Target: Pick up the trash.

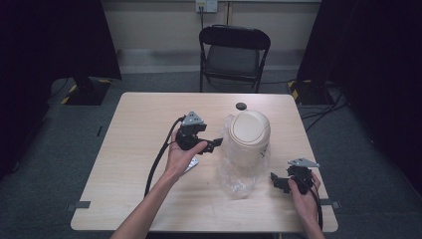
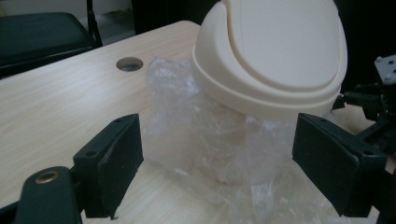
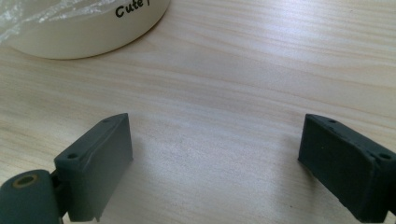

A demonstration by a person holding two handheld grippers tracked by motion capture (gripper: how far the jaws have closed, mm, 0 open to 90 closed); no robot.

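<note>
Two grippers are at work on the wooden surface (image 1: 139, 164), and both hold nothing. Nearest to the person, the right gripper (image 1: 279, 180) rests low by the near right corner, its fingers (image 3: 93, 163) spread wide over bare wood, a little apart from the base of the bin. Farther in, the left gripper (image 1: 215, 145) is raised beside the cream bin (image 1: 249, 137), its fingers (image 2: 114, 161) also wide open and framing the crumpled clear plastic bag (image 2: 205, 140) that hangs loose around the bin under its domed swing lid (image 2: 280, 42). Behind the bin a small black cap (image 1: 241, 106) lies near the far edge, and a chair (image 1: 234, 55) stands beyond.

I think the risk is this: the film is thin and slippery, so a shallow pinch may slide off or tear it. A pull to the side could also tip the light bin, because the right gripper is not steadying it.
</note>
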